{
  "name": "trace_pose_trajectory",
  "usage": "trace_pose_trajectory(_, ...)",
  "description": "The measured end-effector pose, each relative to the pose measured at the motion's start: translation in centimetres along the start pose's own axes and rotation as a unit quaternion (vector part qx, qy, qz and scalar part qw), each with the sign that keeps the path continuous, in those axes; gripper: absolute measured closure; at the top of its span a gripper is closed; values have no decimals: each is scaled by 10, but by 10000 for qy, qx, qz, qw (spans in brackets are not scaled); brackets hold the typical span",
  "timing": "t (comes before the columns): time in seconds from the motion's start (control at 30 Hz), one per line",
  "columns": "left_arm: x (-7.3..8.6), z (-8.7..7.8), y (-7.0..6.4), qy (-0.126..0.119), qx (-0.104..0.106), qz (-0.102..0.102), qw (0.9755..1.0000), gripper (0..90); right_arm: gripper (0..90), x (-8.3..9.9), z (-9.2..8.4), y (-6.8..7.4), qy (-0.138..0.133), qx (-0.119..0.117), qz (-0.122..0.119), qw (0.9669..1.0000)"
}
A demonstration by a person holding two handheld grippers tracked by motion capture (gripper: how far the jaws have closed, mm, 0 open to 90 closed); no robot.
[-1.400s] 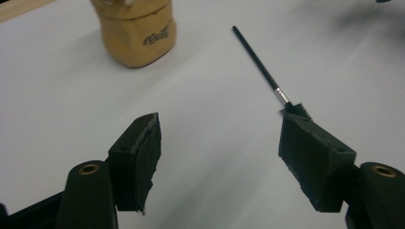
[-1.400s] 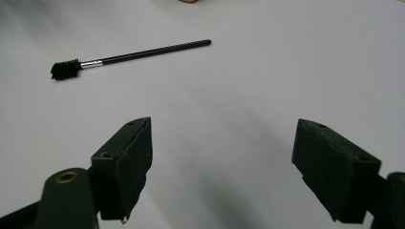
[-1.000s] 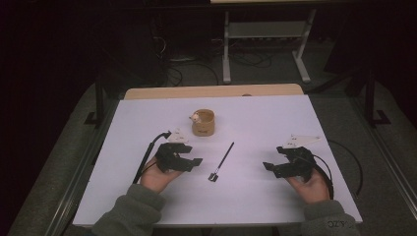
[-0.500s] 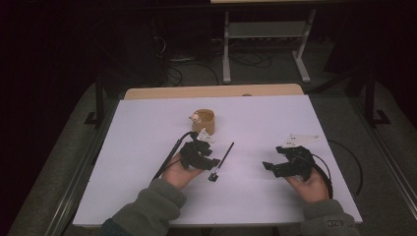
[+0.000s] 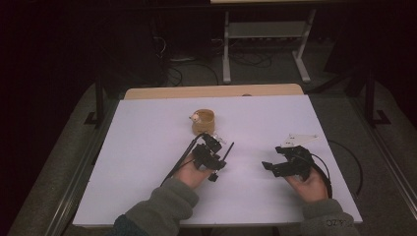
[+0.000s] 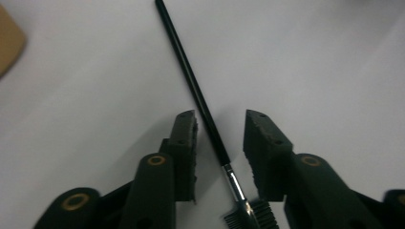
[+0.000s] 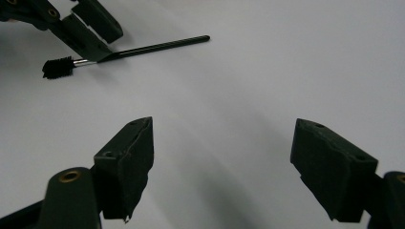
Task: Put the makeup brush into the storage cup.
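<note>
Where the dim room gives way to light, a white table (image 5: 147,147) spreads wide and flat, its top smooth and matte, with a strip of pale wood (image 5: 211,91) along the far edge. Beyond it, in the high view, the floor is dark and strewn with cables, and a grey metal stand (image 5: 265,39) rises on two legs at the far right.

Two forearms in grey-green knit sleeves (image 5: 157,211) come in from the near edge. Each hand holds a black gripper of hard angular plastic with brass-coloured rivets. The right gripper (image 5: 269,167) rests on the near right of the table, its jaws spread wide over bare surface, and a grey three-cornered plate lies at its far side. The left gripper (image 6: 219,138) sits near the middle of the table, tipped down; its jaws stand partly open on either side of a brush (image 6: 200,100), with a gap showing at each side of the handle, so they do not grip it.

A small round cup (image 5: 203,121), tan and squat, stands just beyond the left gripper.

That brush is the thinnest thing: a straight, glossy black stick lying flat on the table, joined by a short silvery collar to a stubby black bristle head at its near end, between the bases of the jaws.
</note>
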State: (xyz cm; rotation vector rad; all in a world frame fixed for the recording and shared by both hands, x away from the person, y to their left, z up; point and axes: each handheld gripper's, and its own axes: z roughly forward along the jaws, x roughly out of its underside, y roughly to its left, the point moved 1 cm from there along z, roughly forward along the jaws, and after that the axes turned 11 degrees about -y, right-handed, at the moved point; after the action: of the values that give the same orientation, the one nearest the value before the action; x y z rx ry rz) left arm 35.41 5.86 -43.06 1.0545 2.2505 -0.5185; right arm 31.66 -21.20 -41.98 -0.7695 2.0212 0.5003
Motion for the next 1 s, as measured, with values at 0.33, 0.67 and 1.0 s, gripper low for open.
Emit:
trace_pose_trajectory(0.33,1,8,-14,248,-437,532,9973,761,220,0,3,0,15,8,-20,10000)
trace_pose_trajectory(0.67,-4,9,-11,437,-210,515,9975,859,219,0,5,0,52,-9,-55,10000)
trace_pose_trajectory(1.0,-4,7,-5,412,18,513,9978,861,220,0,6,2,55,-39,-67,10000)
